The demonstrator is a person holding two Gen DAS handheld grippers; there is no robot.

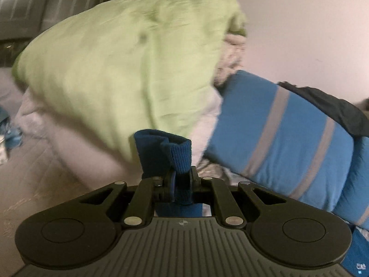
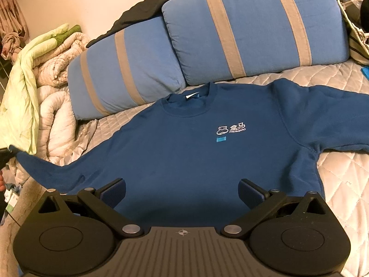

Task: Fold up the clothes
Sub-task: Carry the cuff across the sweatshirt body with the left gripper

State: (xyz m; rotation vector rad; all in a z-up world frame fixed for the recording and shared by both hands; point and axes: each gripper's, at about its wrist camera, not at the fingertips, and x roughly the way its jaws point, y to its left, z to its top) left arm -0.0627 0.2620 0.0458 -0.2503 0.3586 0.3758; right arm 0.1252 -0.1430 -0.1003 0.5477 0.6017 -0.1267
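A dark blue sweatshirt (image 2: 184, 152) lies face up on the quilted bed, collar toward the pillows, a small white logo on the chest. Its right sleeve lies out flat to the right. Its left sleeve (image 2: 41, 164) is stretched out to the left and lifted at the end. My left gripper (image 1: 181, 182) is shut on the ribbed cuff (image 1: 170, 152) of that sleeve. My right gripper (image 2: 182, 191) is open and empty, hovering over the sweatshirt's lower hem.
Two blue pillows with grey stripes (image 2: 253, 27) lean at the head of the bed. A light green sheet (image 1: 120, 64) and a rumpled pale comforter (image 2: 57, 57) are piled on the left. The grey quilt (image 2: 341, 184) shows on the right.
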